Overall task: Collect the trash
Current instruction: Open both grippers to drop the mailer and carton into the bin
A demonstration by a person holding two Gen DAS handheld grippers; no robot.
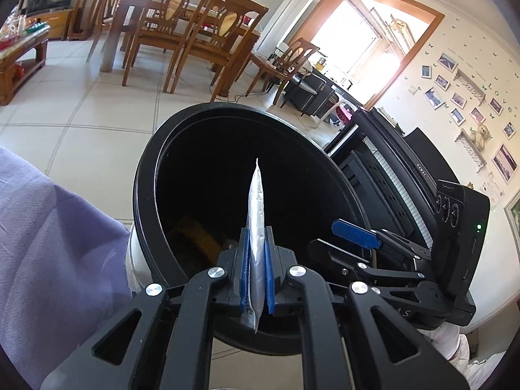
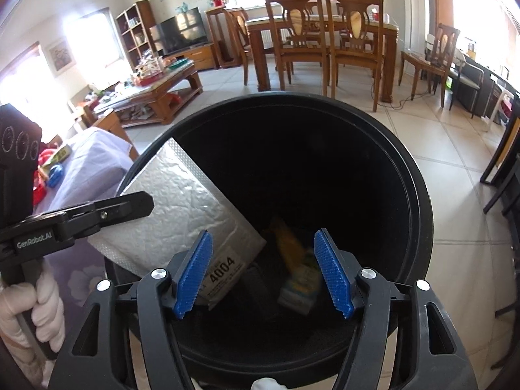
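Tiled floor (image 1: 81,110) surrounds the black bin (image 2: 419,195), over which the left tool (image 1: 256,256) pinches a silver mailer (image 1: 256,214), while only the right view shows its open, empty right tool (image 2: 263,273).

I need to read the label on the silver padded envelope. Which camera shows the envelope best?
The right wrist view: the silver padded envelope faces it over the black bin, label partly visible. The left wrist view shows it edge-on in the left gripper.
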